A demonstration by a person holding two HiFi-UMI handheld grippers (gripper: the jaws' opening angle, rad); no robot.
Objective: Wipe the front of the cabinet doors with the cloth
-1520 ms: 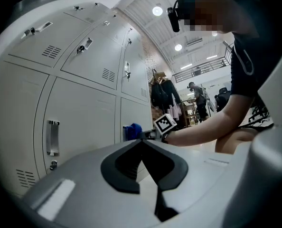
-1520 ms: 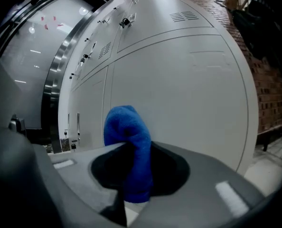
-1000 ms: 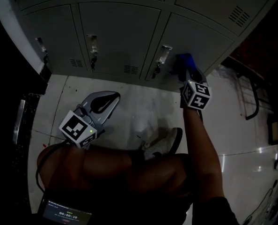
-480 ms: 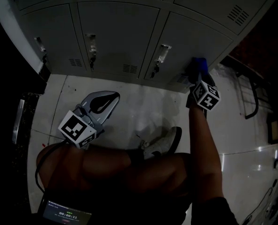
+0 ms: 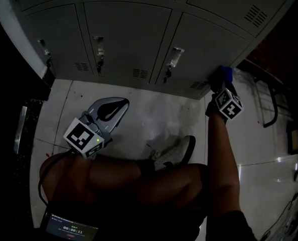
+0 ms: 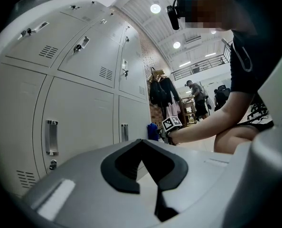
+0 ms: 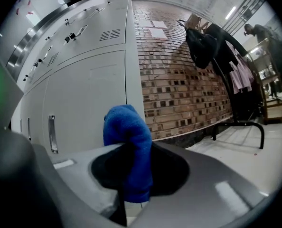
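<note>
The grey cabinet doors (image 5: 129, 29) fill the top of the head view. A blue cloth (image 5: 225, 75) is pressed against the lower right corner of the bottom-right door (image 5: 209, 44), with my right gripper (image 5: 222, 82) shut on it. In the right gripper view the cloth (image 7: 129, 144) sticks up between the jaws, with the door (image 7: 86, 103) just to its left. My left gripper (image 5: 110, 109) rests low over the floor, shut and holding nothing, away from the doors. The left gripper view shows its own jaws (image 6: 142, 148) together and the cloth (image 6: 153, 131) far off.
A person's knees and a shoe (image 5: 175, 153) are on the pale floor below the doors. A dark metal frame (image 5: 270, 104) stands right of the cabinet. A brick wall (image 7: 183, 80) begins just past the last door. Handles (image 5: 175, 57) stick out from the doors.
My right gripper has slid the cloth rightward along the bottom door, from beside the handle to the cabinet's right edge. The left gripper has stayed put.
</note>
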